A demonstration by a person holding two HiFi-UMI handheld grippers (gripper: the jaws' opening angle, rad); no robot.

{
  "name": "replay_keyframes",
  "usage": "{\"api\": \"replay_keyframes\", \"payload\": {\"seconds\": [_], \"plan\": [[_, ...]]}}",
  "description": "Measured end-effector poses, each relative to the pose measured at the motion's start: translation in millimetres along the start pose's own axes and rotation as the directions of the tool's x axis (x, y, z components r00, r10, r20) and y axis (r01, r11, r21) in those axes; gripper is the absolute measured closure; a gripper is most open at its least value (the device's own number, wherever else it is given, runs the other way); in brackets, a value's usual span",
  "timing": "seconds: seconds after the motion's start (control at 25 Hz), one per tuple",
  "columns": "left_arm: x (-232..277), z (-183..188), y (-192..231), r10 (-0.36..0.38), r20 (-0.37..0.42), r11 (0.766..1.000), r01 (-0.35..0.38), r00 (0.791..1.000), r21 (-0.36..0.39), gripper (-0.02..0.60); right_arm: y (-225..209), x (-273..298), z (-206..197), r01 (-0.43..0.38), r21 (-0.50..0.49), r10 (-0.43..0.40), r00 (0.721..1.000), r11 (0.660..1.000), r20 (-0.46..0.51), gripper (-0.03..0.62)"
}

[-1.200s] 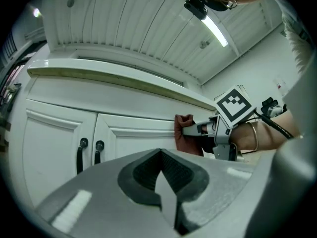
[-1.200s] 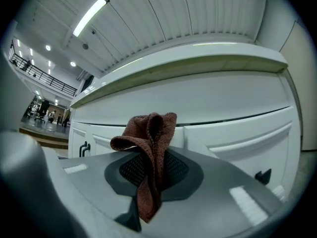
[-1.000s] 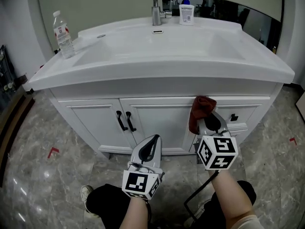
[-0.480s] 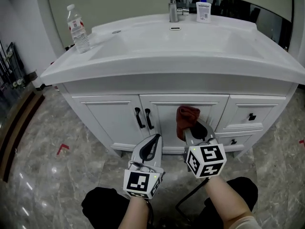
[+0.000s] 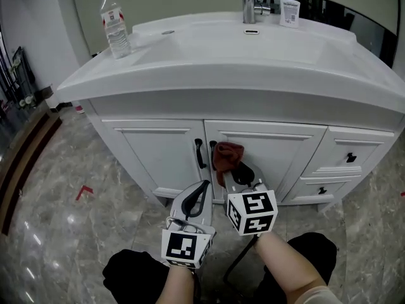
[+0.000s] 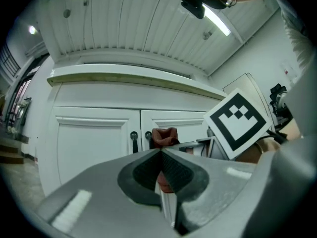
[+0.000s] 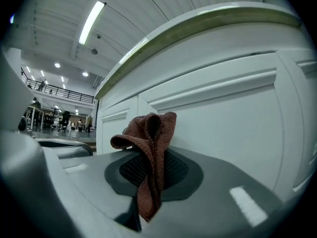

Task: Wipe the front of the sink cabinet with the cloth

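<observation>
**Right tool [image 5: 235,168] holds the cloth [image 5: 226,154] at the cabinet door**

Its jaws are clamped on the reddish-brown cloth. The cloth bunches above the tips and appears to touch the white sink cabinet [image 5: 158,160], just beside the black door handles [image 5: 199,152]. The left tool [image 5: 202,187] hangs lower with its jaws together on nothing, apart from the doors.

To wipe well, lead with the cloth's bunched top so the hard jaw tips never scrape the paint. Hold light, even pressure and overlap the strokes across the panel. Work around the handles rather than over them, and follow the recessed frame edges, where grime probably gathers.
</observation>
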State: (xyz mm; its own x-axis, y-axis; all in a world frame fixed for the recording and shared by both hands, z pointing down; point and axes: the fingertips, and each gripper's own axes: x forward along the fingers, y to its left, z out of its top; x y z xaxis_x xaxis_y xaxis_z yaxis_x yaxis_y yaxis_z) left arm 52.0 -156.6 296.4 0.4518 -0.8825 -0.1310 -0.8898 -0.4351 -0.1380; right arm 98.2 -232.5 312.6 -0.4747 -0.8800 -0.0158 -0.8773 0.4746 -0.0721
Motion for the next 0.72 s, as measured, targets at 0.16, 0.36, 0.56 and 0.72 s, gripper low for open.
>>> {"api": "replay_keyframes", "payload": {"seconds": [0.16, 0.36, 0.56, 0.72], "plan": [[2, -7, -11, -0.033, -0.021, 0.999, 0.033, 0.999, 0.014, 0.580, -14, 2, 0, 0.003, 0.012, -0.003, 1.000, 1.000, 0.003, 0.511], [5, -15, -18, -0.038, -0.008, 0.998, 0.037, 0.999, -0.041, 0.580, -35, -12, -4, 0.034, 0.013, -0.034, 0.999, 0.999, -0.013, 0.510], [19, -17, -44, -0.074, 0.012, 0.996, 0.075, 0.997, -0.050, 0.580, -71, -36, -8, 0.100, -0.012, -0.101, 0.994, 0.995, -0.030, 0.508], [31, -23, -70, -0.121, 0.013, 0.989, 0.122, 0.993, -0.079, 0.580, -102, -58, -4, 0.168, 0.000, -0.168, 0.985, 0.986, -0.033, 0.510]]}}
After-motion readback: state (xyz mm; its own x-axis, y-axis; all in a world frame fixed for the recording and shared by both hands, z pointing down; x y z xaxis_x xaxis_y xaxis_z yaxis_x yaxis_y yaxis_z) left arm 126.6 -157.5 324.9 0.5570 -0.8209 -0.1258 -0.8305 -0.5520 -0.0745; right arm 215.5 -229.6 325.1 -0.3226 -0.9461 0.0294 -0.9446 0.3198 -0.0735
